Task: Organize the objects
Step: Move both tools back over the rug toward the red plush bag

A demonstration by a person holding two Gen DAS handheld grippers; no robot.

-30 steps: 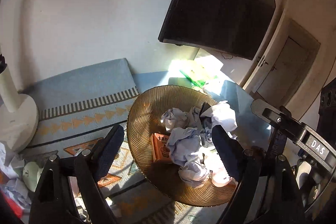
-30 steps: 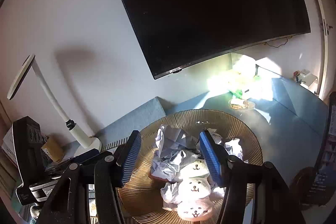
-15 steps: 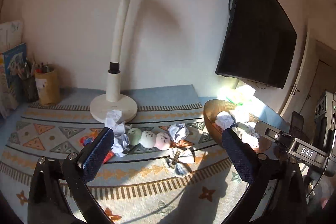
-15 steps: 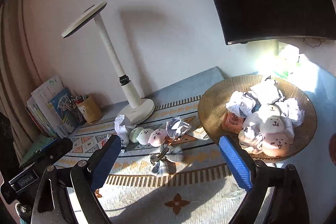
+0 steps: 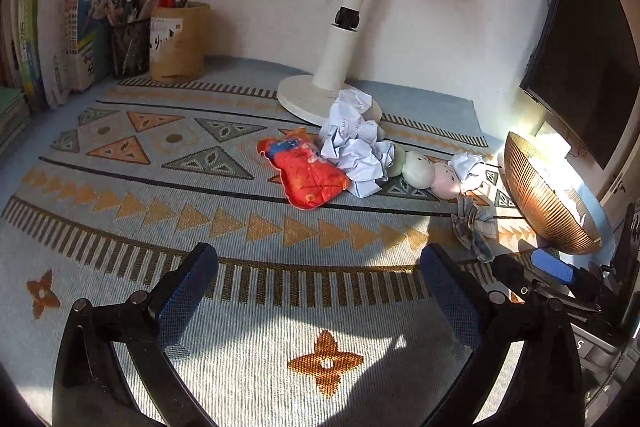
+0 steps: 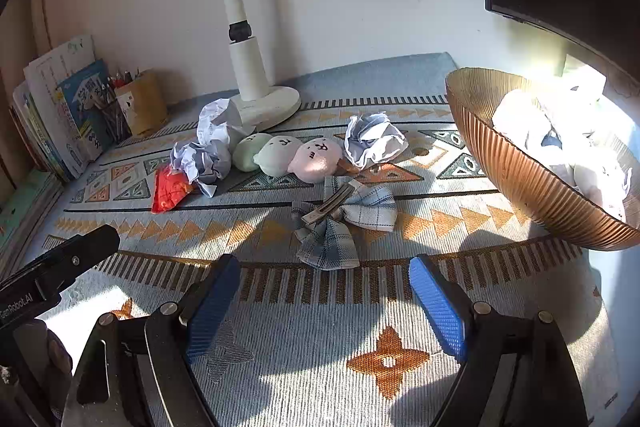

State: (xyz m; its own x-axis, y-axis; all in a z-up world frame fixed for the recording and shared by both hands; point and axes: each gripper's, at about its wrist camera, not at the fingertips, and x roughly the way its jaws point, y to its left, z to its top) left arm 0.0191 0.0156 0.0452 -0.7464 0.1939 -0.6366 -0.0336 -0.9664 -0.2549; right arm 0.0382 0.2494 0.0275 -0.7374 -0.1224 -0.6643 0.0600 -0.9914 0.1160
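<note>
Two grippers, left gripper (image 5: 316,291) wide open and empty, right gripper (image 6: 326,293) closing on nothing; plaid bow (image 6: 344,217) is soft, light (take its metal clip).

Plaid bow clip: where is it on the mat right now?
In the right wrist view the plaid bow clip lies centre frame, just in front of the pink plush, left of the ribbed bowl.

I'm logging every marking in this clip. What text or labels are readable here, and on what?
"GenRobot.AI": white print on the left gripper's black body, in the right wrist view.
Books: printed covers, unreadable.
Brown pen cup: dark characters, unreadable.
Crumpled paper: handwriting, too small.
</note>
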